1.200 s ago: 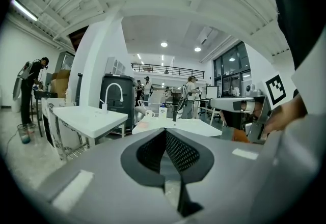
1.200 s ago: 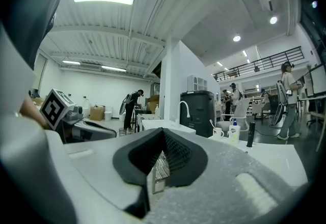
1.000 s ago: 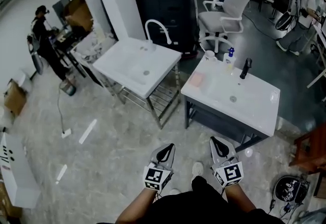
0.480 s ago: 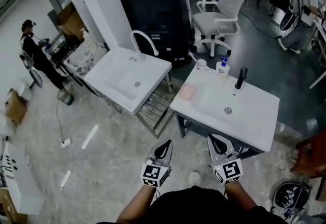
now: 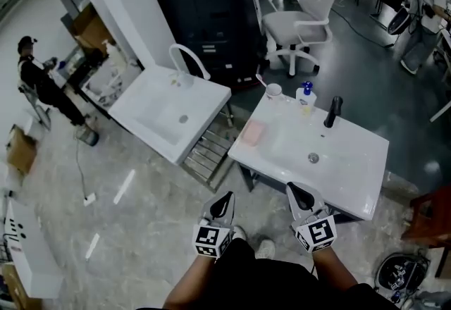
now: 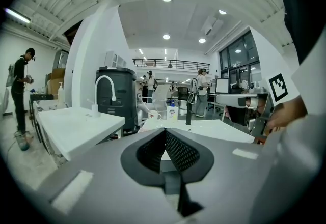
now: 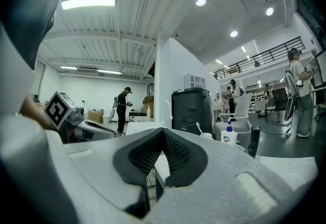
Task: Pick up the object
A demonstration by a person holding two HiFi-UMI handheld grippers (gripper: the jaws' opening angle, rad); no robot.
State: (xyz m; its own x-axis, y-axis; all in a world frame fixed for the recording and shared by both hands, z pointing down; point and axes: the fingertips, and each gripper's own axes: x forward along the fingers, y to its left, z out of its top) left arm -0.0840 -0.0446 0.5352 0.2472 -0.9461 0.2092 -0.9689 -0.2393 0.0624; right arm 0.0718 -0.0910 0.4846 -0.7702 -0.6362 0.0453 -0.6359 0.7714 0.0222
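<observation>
A white sink counter point(image 5: 356, 171) stands just ahead of me. On its left part lies a flat pink pad point(image 5: 252, 132). At its back edge stand a white cup point(image 5: 273, 91) holding a toothbrush, a blue-capped soap bottle point(image 5: 305, 95) and a black faucet point(image 5: 332, 110). My left gripper point(image 5: 225, 200) hovers over the floor short of the counter's near left corner, shut and empty. The right gripper point(image 5: 298, 194) is at the counter's near edge, also shut with nothing in it. The left gripper view shows the cup point(image 6: 154, 115) and bottle point(image 6: 171, 112) beyond the shut jaws.
A second white sink point(image 5: 141, 115) with a curved faucet stands to the left, a metal rack beneath it. Behind are a black cabinet point(image 5: 211, 13), a white pillar and a white office chair point(image 5: 299, 20). A person point(image 5: 39, 79) works at far left. A wooden stool point(image 5: 430, 220) stands at right.
The view has closed in on the sink counter, which now sits nearer the grippers. Both grippers stay shut and side by side.
</observation>
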